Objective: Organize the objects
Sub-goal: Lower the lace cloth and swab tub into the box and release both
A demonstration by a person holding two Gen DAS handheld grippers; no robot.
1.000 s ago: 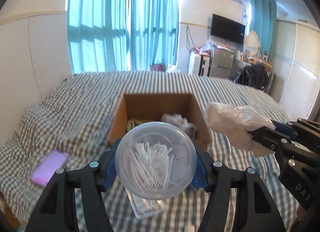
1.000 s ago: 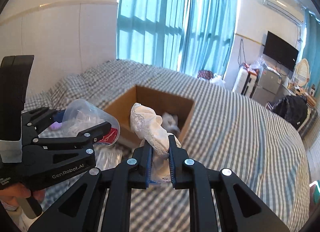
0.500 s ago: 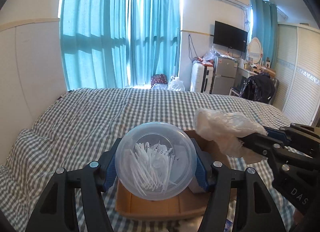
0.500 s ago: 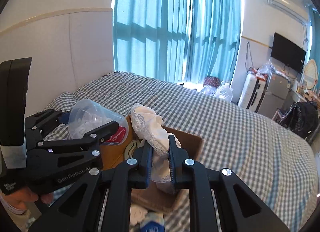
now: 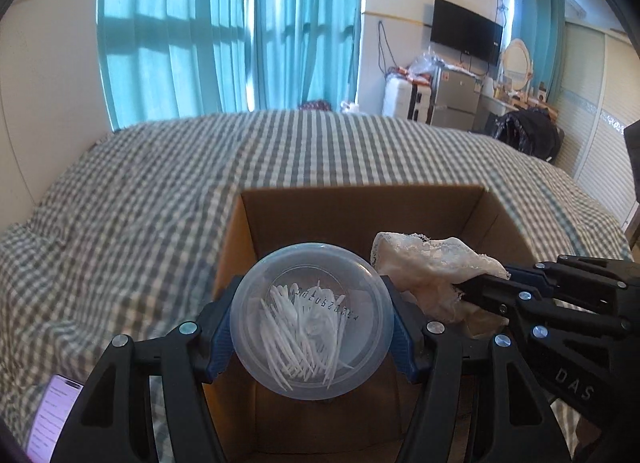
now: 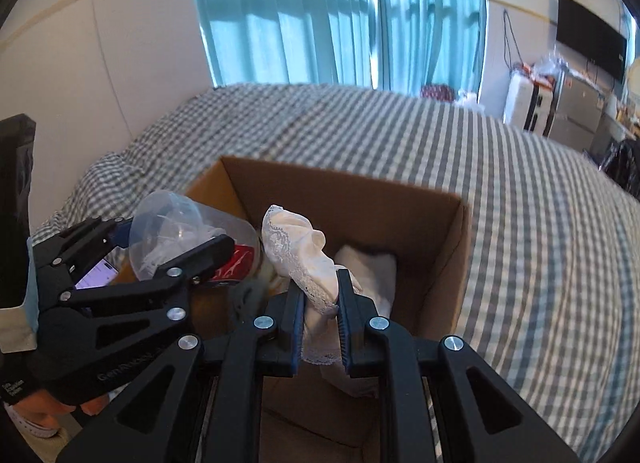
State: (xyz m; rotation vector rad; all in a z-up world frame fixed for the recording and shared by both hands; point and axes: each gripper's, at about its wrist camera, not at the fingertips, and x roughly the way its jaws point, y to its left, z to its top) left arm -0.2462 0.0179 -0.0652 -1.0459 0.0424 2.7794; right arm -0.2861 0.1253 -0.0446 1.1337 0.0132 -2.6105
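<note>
Checked bed (image 5: 152,191); left hand-held gripper (image 5: 310,323) clamps clear tub (image 5: 310,321); right hand-held gripper (image 6: 320,295) pinches lace cloth (image 6: 304,251).

Open cardboard box (image 6: 440,247) top, reachable from above. Far right corner blocked by white cloth pile (image 6: 372,267); left by red item (image 6: 236,259).

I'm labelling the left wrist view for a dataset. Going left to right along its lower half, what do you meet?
Phone → clear round container shut in the left gripper → white lace cloth → right gripper shut on that cloth. The two held items are over the cardboard box.
</note>
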